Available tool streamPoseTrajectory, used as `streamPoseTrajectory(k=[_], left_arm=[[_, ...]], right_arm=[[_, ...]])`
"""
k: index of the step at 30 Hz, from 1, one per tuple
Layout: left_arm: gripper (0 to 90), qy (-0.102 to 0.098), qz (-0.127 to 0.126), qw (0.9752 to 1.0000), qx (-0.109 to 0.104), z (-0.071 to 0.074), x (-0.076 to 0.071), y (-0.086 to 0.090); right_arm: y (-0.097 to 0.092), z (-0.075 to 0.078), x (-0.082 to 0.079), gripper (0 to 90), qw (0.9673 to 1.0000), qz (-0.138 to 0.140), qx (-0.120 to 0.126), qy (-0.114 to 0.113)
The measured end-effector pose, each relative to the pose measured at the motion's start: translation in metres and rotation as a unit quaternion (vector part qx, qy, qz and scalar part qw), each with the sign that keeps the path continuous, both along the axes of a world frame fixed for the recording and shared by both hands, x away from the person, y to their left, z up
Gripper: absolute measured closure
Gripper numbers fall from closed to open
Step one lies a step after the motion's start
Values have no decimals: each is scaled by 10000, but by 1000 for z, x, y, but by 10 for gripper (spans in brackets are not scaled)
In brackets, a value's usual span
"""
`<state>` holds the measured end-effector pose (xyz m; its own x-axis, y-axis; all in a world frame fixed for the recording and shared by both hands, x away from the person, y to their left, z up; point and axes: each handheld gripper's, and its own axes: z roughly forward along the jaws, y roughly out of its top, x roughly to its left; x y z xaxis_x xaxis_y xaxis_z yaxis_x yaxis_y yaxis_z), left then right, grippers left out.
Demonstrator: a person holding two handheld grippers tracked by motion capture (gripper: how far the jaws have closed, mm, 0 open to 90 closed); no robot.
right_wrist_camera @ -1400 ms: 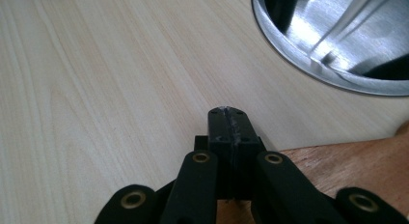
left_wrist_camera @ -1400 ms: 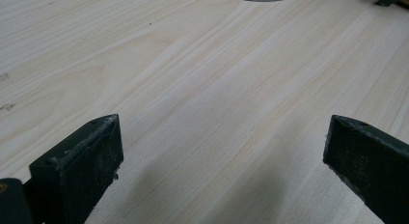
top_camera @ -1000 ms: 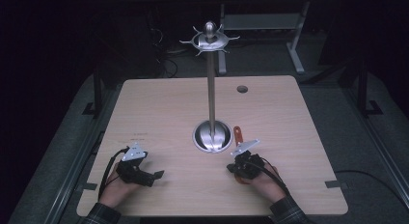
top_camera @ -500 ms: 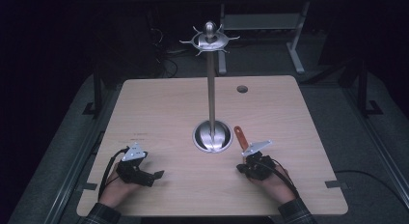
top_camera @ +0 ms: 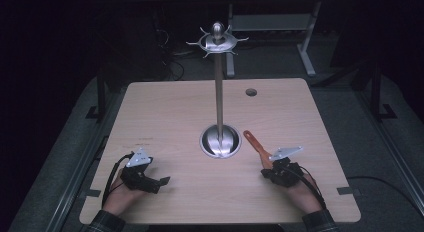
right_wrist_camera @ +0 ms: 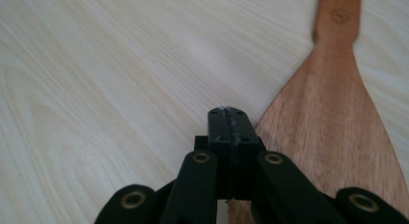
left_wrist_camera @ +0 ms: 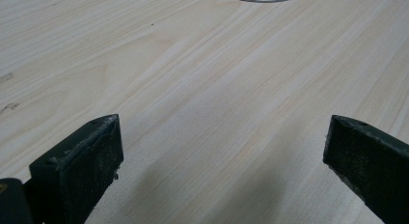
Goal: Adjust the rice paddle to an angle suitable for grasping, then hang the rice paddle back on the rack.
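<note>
The right gripper (top_camera: 274, 170), jaws pressed together on nothing, has slid toward the table's (top_camera: 165, 107) right edge and now sits at the wide blade of the wooden spatula (top_camera: 257, 147), which lies flat just right of the stand's base (top_camera: 220, 141). The left gripper (top_camera: 159, 182) rests spread near the front-left corner. A pickup seems yet to start.

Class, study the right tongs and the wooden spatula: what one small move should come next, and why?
Probably open the right tongs. Their jaws are pressed together with nothing between them, and their tip sits at the left edge of the wooden spatula, which lies flat on the table. They likely must open before they can grip it.
</note>
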<state>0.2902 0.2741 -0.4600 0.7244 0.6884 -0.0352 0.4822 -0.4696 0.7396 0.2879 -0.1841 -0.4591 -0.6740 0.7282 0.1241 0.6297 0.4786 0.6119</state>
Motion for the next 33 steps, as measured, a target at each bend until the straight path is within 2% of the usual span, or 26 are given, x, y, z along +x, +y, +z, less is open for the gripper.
streamPoseTrajectory(k=[10,16,19,20,23,29,33], left_arm=[[0,-9,18,10000,-25,-1,1,-1],[0,6,-14,10000,16,-1,1,-1],[0,10,-16,10000,18,-1,1,-1],[0,15,-9,10000,5,-1,0,-1],[0,14,-8,10000,7,-1,0,-1],[0,6,-22,10000,22,-1,1,-2],[0,13,-29,10000,28,-1,0,-1]], right_arm=[[-20,1,0,893,9997,-240,57,10],[-22,9,3,829,9991,-293,309,-79],[-22,11,4,801,9989,-316,330,-126],[-22,12,7,751,9986,-367,355,-127],[-22,13,11,716,9984,-390,389,-146],[-20,18,26,665,9985,-456,306,-53],[-19,22,39,650,9986,-517,96,-44]])
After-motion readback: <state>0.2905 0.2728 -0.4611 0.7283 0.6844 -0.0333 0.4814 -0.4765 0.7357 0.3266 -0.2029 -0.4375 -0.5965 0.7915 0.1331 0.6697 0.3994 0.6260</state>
